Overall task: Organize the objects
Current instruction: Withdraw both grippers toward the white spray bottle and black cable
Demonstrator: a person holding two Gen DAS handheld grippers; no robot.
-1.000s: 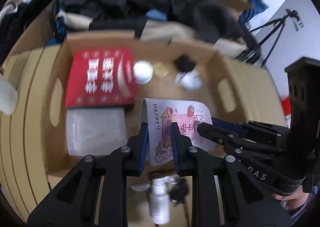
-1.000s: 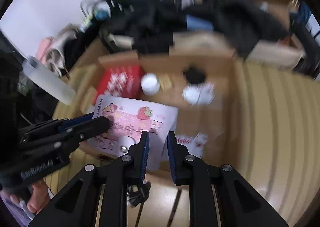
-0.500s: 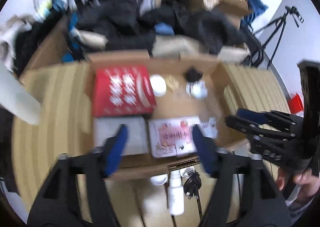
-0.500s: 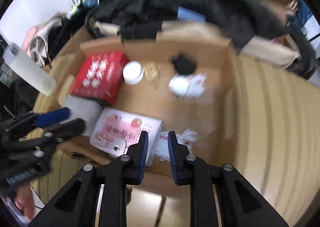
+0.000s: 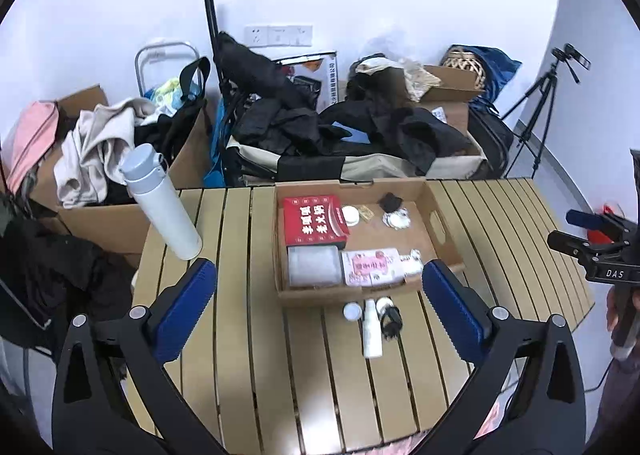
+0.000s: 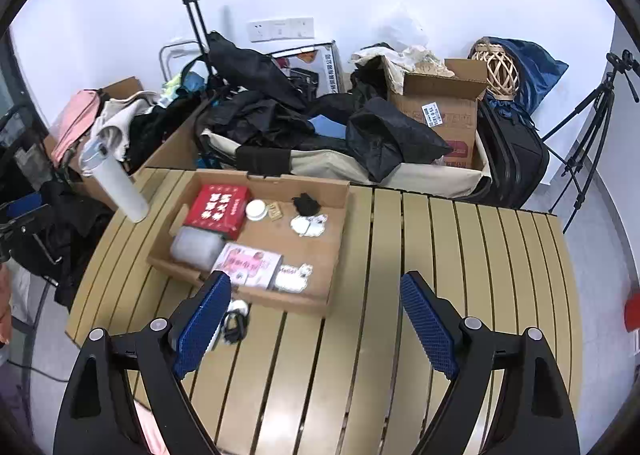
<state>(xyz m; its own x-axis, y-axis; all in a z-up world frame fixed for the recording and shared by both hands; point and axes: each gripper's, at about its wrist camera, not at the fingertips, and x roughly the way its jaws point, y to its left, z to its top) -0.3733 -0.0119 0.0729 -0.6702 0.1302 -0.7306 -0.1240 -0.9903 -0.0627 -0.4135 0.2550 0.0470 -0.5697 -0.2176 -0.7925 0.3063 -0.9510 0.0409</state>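
Note:
A shallow cardboard box [image 5: 442, 229] [image 6: 338, 215] sits on the slatted table. In it lie a red box [image 5: 314, 221] [image 6: 218, 205], a pink card box [image 5: 370, 267] [image 6: 246, 265], a clear container [image 5: 314, 271], a white jar [image 5: 351, 213] and small items. In front of the box lie a white bottle [image 5: 372, 329], a round white lid [image 5: 352, 311] and a black cable [image 5: 391, 321] [image 6: 234, 325]. My left gripper [image 5: 320, 307] is open and empty, back from the box. My right gripper [image 6: 316, 323] is open and empty above the table.
A white thermos [image 5: 160, 201] [image 6: 114, 181] stands at the table's left. Piles of dark clothes [image 5: 320, 123], cardboard boxes [image 6: 440, 111] and a trolley lie behind the table. A tripod [image 6: 588, 107] stands at the right.
Both grippers have opened wide and pulled back and up from the box. The pink card box, held a second ago, now lies flat in the cardboard box.

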